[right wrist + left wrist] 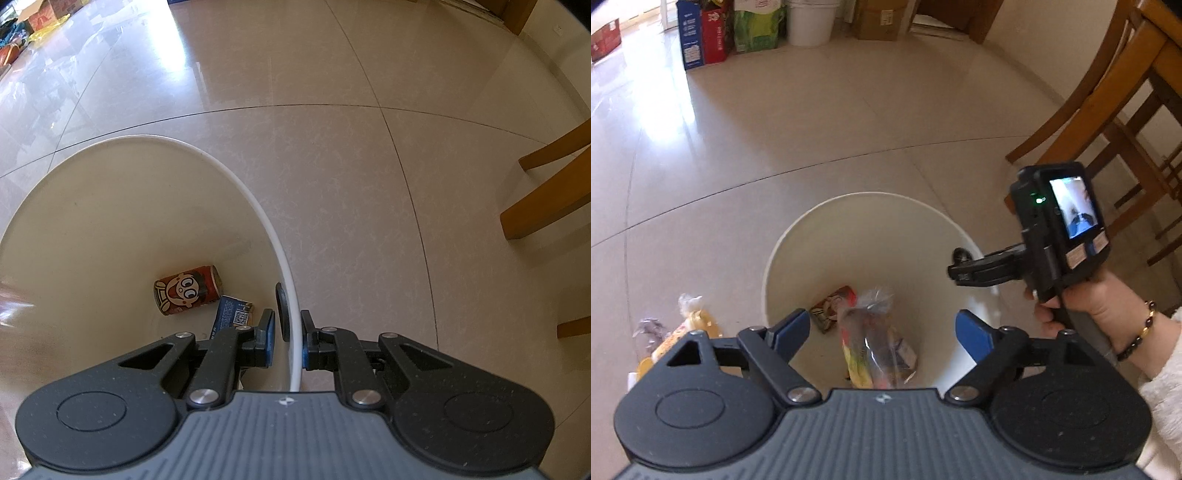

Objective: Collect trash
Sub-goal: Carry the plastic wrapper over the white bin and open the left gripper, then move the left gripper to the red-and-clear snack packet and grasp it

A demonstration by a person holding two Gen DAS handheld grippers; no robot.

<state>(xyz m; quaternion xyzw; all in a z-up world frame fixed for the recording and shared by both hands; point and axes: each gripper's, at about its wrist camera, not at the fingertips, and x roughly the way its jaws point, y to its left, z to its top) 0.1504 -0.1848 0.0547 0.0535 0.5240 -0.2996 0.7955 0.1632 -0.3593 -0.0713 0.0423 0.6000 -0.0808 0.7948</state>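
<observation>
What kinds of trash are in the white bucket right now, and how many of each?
Can: 1
Small box: 1
Plastic bag: 1
Total: 3 pieces visible in the bucket

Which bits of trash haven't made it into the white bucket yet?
The crinkly yellow wrappers on the floor left of the white bucket. The red can and clear bag already lie inside.
</observation>
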